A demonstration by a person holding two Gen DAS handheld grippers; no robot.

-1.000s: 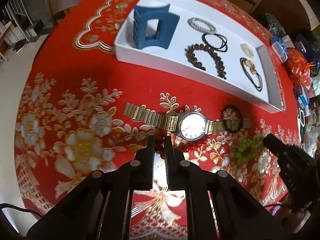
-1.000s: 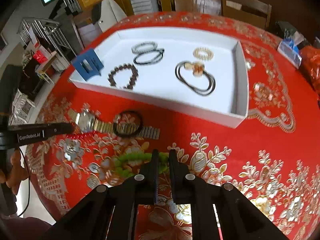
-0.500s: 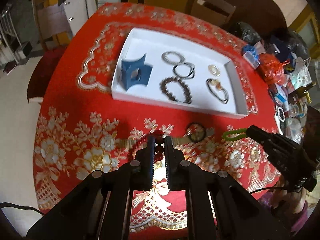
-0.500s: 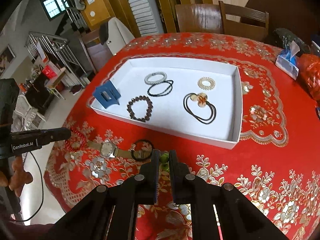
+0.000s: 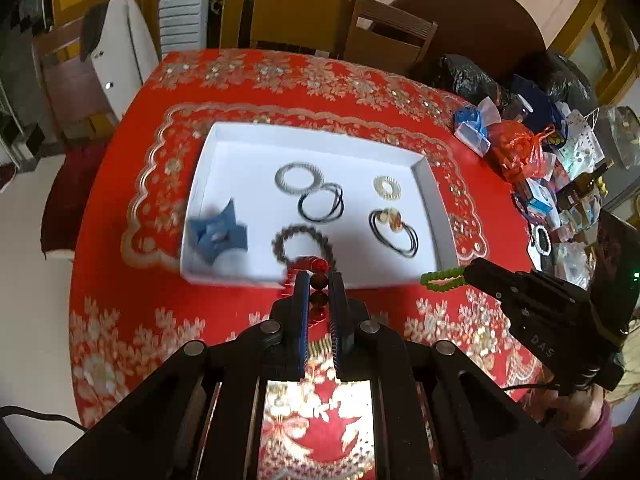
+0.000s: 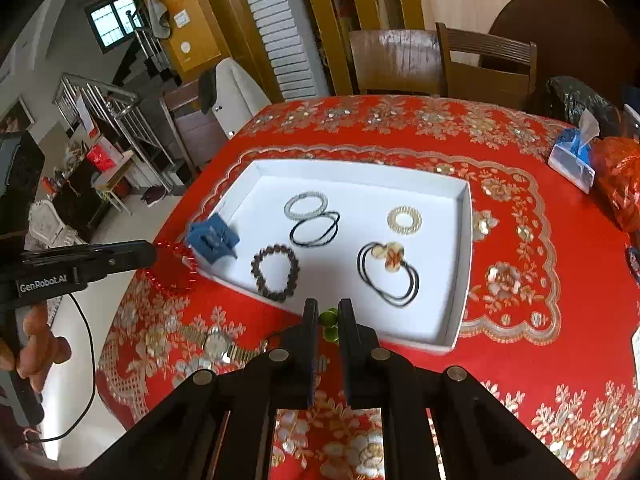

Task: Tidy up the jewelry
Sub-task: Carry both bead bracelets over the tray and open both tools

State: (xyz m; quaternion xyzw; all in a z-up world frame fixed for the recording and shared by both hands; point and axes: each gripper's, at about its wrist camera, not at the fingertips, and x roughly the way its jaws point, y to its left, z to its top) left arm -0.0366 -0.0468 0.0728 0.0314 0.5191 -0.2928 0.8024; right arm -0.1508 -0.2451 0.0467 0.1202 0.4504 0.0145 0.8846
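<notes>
Both tongs were pinching beads: your left tongs (image 5: pixel 319 280) were pressed on a red bead bracelet (image 6: pixel 174 266), its loop hanging below the tips, and your right tongs (image 6: pixel 328 312) were clamped on a green bead bracelet (image 5: pixel 442 279).

From each pair, the white tray (image 6: pixel 464 264) lay ahead and below, its long axis running across your view. The left tongs hung over the tray's near-left corner, beside the blue hair clip (image 6: pixel 212 239); the right tongs hung at the middle of the near wall. Judging by that, either hand could lower its bracelet into bare white floor, and the open patch sat between the dark bead bracelet (image 6: pixel 275 273) and the black cord tie with the amber charm (image 6: pixel 387 270).

In the tray you had six things: one clip, one dark bracelet, one silvery coil ring (image 6: pixel 306 203), one black elastic loop (image 6: pixel 315 227), one gold coil ring (image 6: pixel 404 220), one charm tie. On the counter (image 6: pixel 520 320) one gold-strap watch (image 6: pixel 218 345) was left.
</notes>
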